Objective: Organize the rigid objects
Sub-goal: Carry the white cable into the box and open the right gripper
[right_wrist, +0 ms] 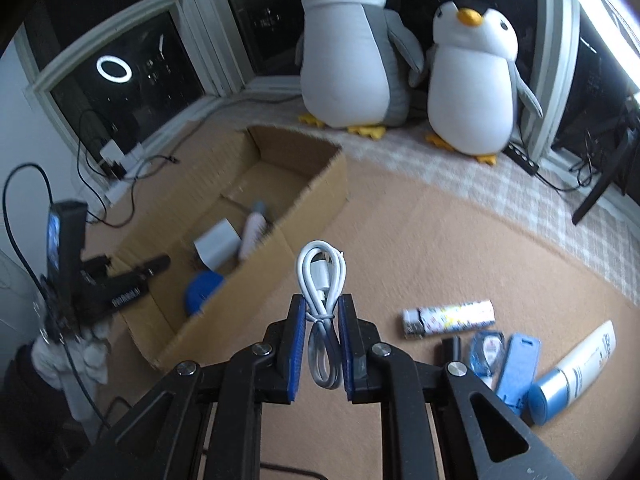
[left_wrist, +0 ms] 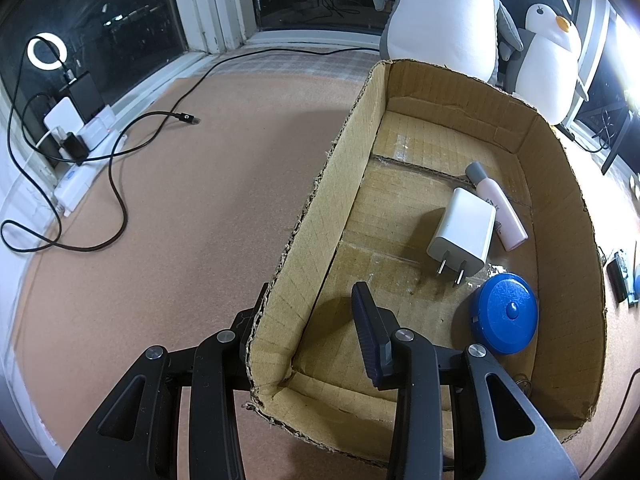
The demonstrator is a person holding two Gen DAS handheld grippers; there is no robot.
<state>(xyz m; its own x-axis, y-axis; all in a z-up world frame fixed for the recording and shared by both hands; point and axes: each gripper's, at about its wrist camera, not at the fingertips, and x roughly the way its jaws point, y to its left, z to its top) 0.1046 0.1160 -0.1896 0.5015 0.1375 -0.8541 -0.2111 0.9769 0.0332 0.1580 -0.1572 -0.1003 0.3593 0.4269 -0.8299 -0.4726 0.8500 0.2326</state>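
An open cardboard box (left_wrist: pixel 344 200) (right_wrist: pixel 280 240) lies on the tan mat. It holds a white charger (left_wrist: pixel 464 228) (right_wrist: pixel 216 246), a pink bottle (left_wrist: pixel 500 208) (right_wrist: pixel 254 232) and a round blue tape measure (left_wrist: pixel 504 312) (right_wrist: pixel 202 290). My left gripper (left_wrist: pixel 310 300) (right_wrist: pixel 132 280) straddles the box's near left wall, shut on it. One finger is inside the box and the other is hidden behind the cardboard. My right gripper (right_wrist: pixel 322 300) is shut on a coiled white cable (right_wrist: pixel 320 276), held in the air to the right of the box.
A lighter (right_wrist: pixel 448 316), a small black item (right_wrist: pixel 452 348), two blue items (right_wrist: pixel 516 368) and a white tube with a blue cap (right_wrist: pixel 576 372) lie on the mat at right. Two plush penguins (right_wrist: pixel 344 52) stand behind the box. A black cable (left_wrist: pixel 120 200) trails at left.
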